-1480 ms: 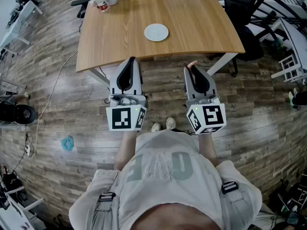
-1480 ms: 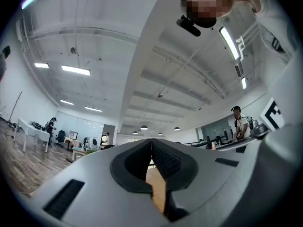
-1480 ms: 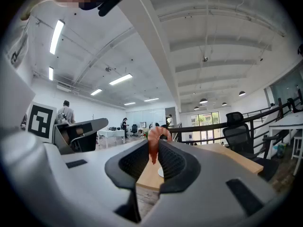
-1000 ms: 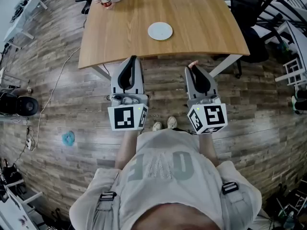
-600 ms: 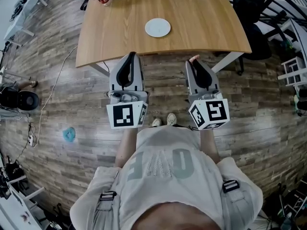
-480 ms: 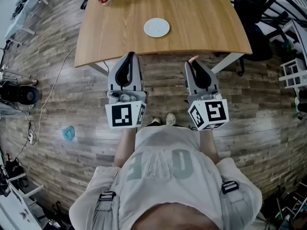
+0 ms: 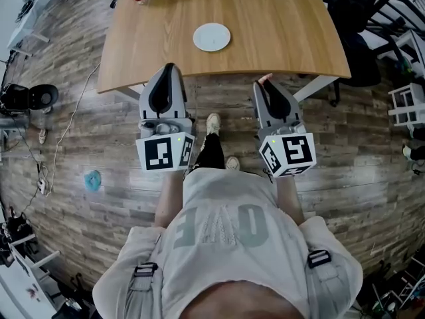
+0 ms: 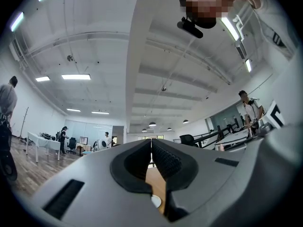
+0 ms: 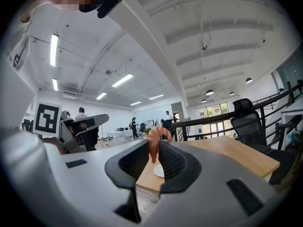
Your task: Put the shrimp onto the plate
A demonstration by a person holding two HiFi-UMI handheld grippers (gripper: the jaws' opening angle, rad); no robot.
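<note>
STATE: right hand-held gripper (image 9: 153,150) clenched on shrimp (image 9: 154,135), short of worktop (image 7: 279,25) edge | left hand-held gripper (image 8: 151,145) jaws together, empty | plate (image 7: 212,37) mid-worktop, bare | STEP: carry; hold clamp, centre shrimp low over plate before opening.

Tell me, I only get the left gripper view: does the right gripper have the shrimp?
Observer: Yes. The right gripper is shut on the shrimp, whose curled end sticks out past the jaw tips.
Operator: Is it over the plate?
Observer: No. The head view shows it above the floor, short of the table edge. The plate lies ahead and to its left.
</note>
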